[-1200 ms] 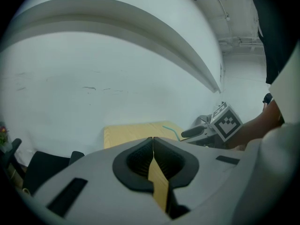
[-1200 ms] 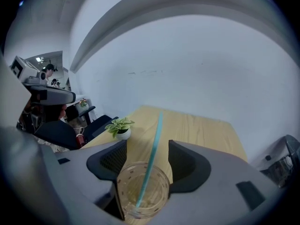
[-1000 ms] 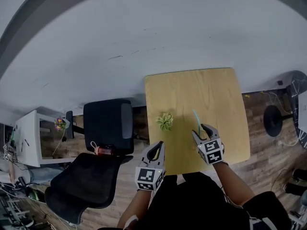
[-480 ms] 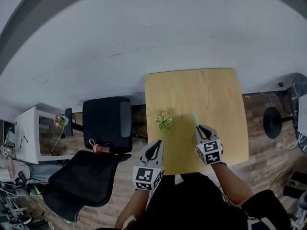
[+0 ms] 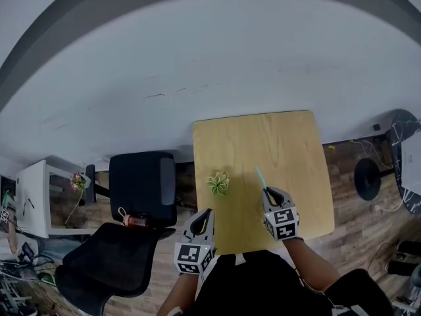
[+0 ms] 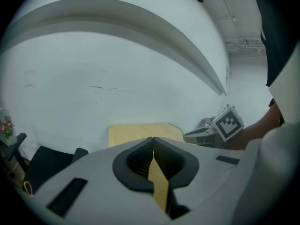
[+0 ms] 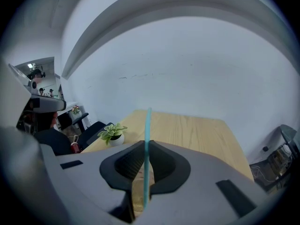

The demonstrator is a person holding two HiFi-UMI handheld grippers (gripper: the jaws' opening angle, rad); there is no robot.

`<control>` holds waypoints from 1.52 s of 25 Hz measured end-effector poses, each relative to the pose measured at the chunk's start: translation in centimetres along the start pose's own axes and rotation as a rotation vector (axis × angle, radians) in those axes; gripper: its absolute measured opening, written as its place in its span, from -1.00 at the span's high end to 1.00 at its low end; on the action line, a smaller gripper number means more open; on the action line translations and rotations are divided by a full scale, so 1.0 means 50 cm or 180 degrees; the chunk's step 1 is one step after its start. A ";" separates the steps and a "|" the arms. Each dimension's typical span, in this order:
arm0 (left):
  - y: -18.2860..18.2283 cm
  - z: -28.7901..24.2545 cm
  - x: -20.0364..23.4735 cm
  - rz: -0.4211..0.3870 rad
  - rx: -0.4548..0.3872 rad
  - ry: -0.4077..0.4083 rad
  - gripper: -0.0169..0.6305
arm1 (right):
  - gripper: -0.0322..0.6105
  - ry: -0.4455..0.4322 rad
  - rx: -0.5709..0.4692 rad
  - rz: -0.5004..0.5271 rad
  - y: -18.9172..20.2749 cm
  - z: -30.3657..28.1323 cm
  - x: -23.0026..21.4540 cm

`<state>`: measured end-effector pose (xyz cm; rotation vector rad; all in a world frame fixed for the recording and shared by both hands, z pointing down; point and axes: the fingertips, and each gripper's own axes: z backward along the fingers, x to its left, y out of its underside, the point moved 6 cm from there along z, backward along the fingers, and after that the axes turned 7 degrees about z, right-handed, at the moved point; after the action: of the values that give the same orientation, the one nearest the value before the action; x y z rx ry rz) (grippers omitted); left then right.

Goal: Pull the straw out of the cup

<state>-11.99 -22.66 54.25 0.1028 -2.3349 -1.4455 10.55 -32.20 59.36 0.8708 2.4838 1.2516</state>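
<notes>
A thin teal straw point(image 5: 260, 177) sticks out forward over the wooden table point(image 5: 276, 137) from my right gripper point(image 5: 268, 193). Its jaws have just been closing with the straw between them. In the right gripper view the straw point(image 7: 147, 130) runs upright through the narrow slit of that gripper point(image 7: 146, 146), pinched by the pads. My left gripper point(image 5: 206, 213) hovers at the table's near left corner, shut with nothing in it, its pads meeting point(image 6: 153, 139). No cup shows in any view.
A small potted plant point(image 5: 218, 182) stands on the table's left side, between the two grippers and a little beyond them. Two black office chairs point(image 5: 141, 186) point(image 5: 105, 262) stand left of the table, with a red object point(image 5: 135, 221) between them. A white wall lies behind.
The right gripper's jaws, open around the straw a second ago, have closed onto it. Both hands have stayed nearly where they were; the head view has shifted slightly.
</notes>
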 end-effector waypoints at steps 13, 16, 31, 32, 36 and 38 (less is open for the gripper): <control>-0.060 -0.015 -0.035 -0.0208 -0.0242 0.0197 0.88 | 0.74 0.0138 -0.0716 0.0057 -0.121 0.095 -0.035; -0.067 -0.015 -0.028 -0.0131 -0.0252 0.0165 0.88 | 0.74 0.0076 -0.0898 0.0112 -0.161 0.116 -0.026; -0.137 0.026 -0.012 -0.0027 -0.0557 0.0133 0.88 | 0.74 0.0030 -0.1927 0.0122 -0.317 0.263 -0.003; -0.143 0.026 -0.015 -0.0027 -0.0591 0.0141 0.89 | 0.74 0.0033 -0.1970 0.0124 -0.322 0.270 -0.004; -0.165 0.027 -0.030 -0.0052 -0.0685 0.0196 0.89 | 0.75 0.0024 -0.2082 0.0166 -0.336 0.290 -0.005; -0.171 0.026 -0.038 -0.0085 -0.0700 0.0241 0.88 | 0.75 0.0029 -0.2110 0.0225 -0.340 0.299 -0.006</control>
<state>-11.93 -25.05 45.74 0.1258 -2.1075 -1.6706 10.52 -30.41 36.79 0.7639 1.8362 1.9273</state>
